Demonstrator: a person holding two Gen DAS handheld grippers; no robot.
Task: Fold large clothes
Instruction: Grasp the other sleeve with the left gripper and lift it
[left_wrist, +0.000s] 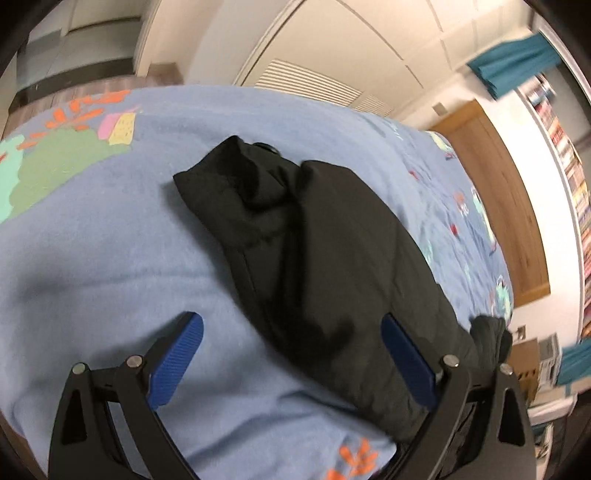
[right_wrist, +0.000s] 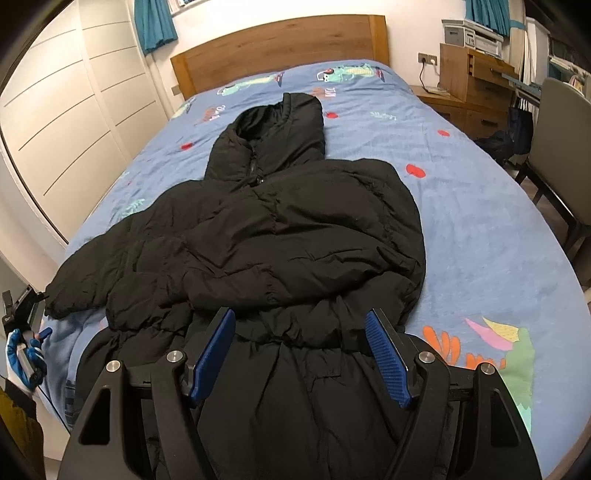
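Only from the right wrist: jacket (right_wrist: 280, 236) hood (right_wrist: 280, 125) upright.

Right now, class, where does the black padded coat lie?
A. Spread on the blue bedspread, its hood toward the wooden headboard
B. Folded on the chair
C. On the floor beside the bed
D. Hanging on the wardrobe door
A: the right wrist view shows the black padded coat spread flat on the blue bedspread, its hood toward the wooden headboard.
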